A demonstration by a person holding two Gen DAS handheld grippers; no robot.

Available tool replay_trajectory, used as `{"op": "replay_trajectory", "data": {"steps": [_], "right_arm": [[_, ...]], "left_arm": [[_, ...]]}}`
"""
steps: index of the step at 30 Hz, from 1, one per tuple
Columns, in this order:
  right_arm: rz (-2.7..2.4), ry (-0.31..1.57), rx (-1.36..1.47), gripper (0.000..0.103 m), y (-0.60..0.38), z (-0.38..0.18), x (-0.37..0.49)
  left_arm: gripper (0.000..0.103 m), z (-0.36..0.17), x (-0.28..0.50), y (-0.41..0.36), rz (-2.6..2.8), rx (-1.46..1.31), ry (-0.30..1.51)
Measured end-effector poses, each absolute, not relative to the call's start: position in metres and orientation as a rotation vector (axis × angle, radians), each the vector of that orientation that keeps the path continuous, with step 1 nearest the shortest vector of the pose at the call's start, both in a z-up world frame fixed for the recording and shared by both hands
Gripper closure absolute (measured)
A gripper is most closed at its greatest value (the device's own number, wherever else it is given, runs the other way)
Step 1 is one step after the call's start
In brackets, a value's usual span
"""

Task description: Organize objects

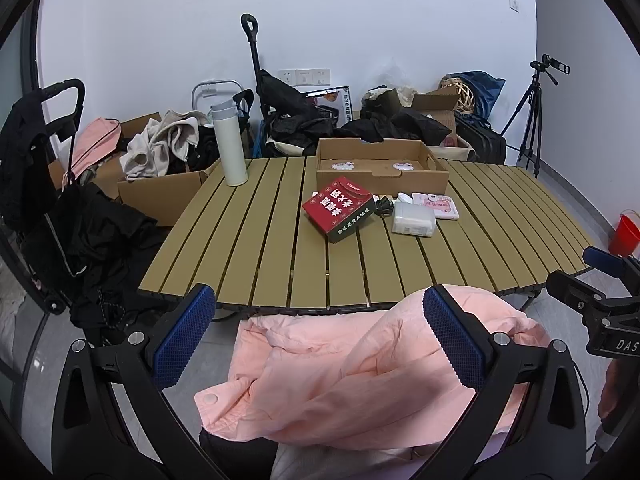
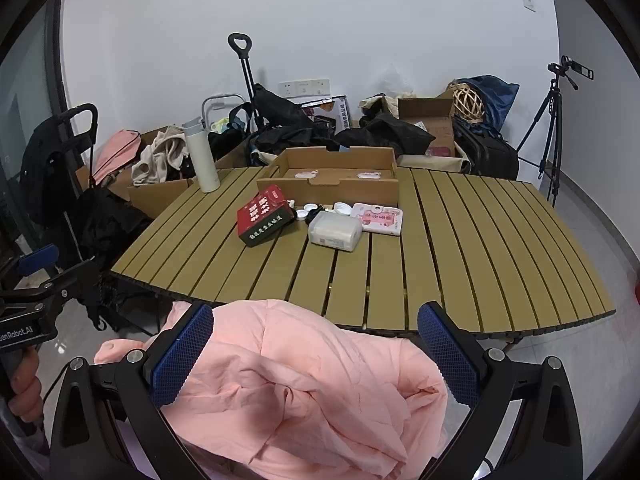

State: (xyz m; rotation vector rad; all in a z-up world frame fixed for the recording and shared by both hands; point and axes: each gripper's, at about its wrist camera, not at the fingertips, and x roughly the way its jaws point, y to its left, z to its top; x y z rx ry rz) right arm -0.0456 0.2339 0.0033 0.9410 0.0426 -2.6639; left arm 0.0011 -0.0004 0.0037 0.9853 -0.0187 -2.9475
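Note:
On the slatted table [image 1: 256,248] [image 2: 472,248] lie a red and green box [image 1: 339,209] [image 2: 265,216], a translucent plastic box [image 1: 413,219] [image 2: 335,230], a pink and white packet [image 1: 438,204] [image 2: 380,216] and small white lids [image 2: 310,210]. An open cardboard tray [image 1: 380,168] [image 2: 332,180] stands behind them. A white bottle [image 1: 229,142] [image 2: 200,156] stands at the far left. My left gripper [image 1: 320,332] and right gripper [image 2: 314,348] are both open, held in front of the table's near edge above a crumpled pink garment [image 1: 360,372] [image 2: 312,384].
Cardboard boxes with clothes [image 1: 160,168], black bags [image 1: 288,120], a trolley [image 1: 48,160] and a suitcase [image 2: 488,152] crowd the floor behind and left of the table. A tripod with a camera [image 1: 532,120] stands at the right. A red bucket [image 1: 624,232] sits on the floor.

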Motion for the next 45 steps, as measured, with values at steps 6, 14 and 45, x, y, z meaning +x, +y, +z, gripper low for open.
{"op": "replay_trajectory", "data": {"steps": [6,14,45], "right_arm": [[-2.663,0.042,0.941,0.000,0.234,0.003,-0.046],[-2.666,0.030,0.940,0.000,0.236,0.004,-0.045],[-2.657,-0.111,1.060,0.000,0.260,-0.022,-0.068]], "left_arm": [[0.000,0.003,0.001,-0.001,-2.947,0.985,-0.019],[0.000,0.002,0.002,0.000,-2.920,0.980,-0.006],[0.000,-0.027,-0.022,0.002,-2.947,1.124,0.003]]}}
